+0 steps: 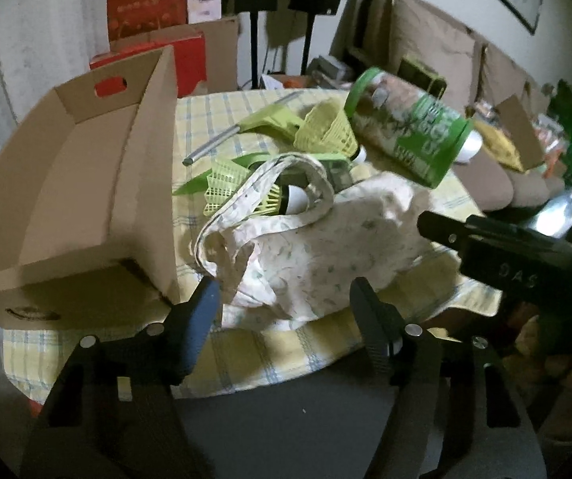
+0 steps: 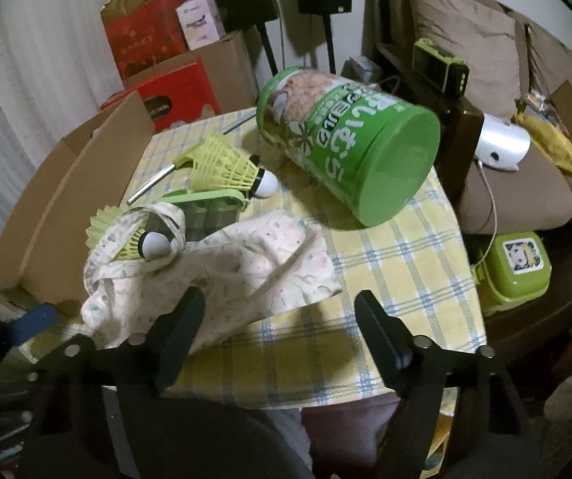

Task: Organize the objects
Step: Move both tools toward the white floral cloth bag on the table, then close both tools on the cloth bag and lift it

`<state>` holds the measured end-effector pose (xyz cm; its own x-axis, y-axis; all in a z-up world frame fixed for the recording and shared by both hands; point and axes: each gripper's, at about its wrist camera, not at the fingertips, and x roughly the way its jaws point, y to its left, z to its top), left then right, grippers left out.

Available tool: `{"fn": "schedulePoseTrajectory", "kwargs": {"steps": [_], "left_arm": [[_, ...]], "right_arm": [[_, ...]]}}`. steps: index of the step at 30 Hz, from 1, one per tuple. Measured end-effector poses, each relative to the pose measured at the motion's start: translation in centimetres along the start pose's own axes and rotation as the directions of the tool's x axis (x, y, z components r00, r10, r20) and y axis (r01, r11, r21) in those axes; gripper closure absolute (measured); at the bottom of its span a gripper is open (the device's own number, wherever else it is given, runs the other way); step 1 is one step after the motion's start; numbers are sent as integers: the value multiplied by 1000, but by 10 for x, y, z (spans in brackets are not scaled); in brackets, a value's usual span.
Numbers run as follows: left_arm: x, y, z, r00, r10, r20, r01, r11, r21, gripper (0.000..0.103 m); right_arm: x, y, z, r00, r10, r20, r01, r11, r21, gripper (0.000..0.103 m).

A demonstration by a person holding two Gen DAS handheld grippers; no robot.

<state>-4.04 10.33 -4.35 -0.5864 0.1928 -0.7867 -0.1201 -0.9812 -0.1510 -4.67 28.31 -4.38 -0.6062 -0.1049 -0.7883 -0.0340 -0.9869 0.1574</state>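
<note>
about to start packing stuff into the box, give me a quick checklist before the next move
1. Left gripper open and holding nothing: ok.
2. Right gripper open and holding nothing: ok.
3. Box open at the top, nothing seen inside: ok.
4. Cloth bag free to lift: not ok, its strap loops around a shuttlecock.
5. Can stable: not ok, it lies on its side by the table's edge.
6. Box sits fully on the tablecloth: cannot tell, its far side is out of view.
</note>
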Motion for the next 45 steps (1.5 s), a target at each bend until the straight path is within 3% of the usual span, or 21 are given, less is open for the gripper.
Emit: {"fn": "schedulePoseTrajectory", "kwargs": {"steps": [4,10,14,17,20,24,34,45], "left_arm": [[20,4,2,999,27,-38,-28,999,-38,42],[31,9,5,997,-39,-72,32,995,-90,43],[38,10,6,993,-77,-94,66,991,-115,80],[41,14,6,989,-113,-99,99,985,-142,87],[34,16,5,988,-137,-76,124,980,-156,89],[19,13,8,987,-159,-34,152,978,-145,89],[-44,8,34,967,-237,94,246,964,-102,90],[-125,26,79,933,-234,274,262,963,-67,90]], "right_arm": [[13,-1,1,998,55,-39,-55,998,11,34],[28,1,1,991,105,-80,-103,994,38,43],[36,4,-1,984,142,-104,-137,989,48,56],[40,8,-2,982,156,-109,-152,988,41,67],[42,15,-4,983,141,-114,-141,990,8,83],[38,17,-5,977,188,-104,-188,982,7,91],[-14,22,12,975,221,27,-221,975,-30,94],[-74,58,44,953,264,146,-243,959,-143,95]]}}
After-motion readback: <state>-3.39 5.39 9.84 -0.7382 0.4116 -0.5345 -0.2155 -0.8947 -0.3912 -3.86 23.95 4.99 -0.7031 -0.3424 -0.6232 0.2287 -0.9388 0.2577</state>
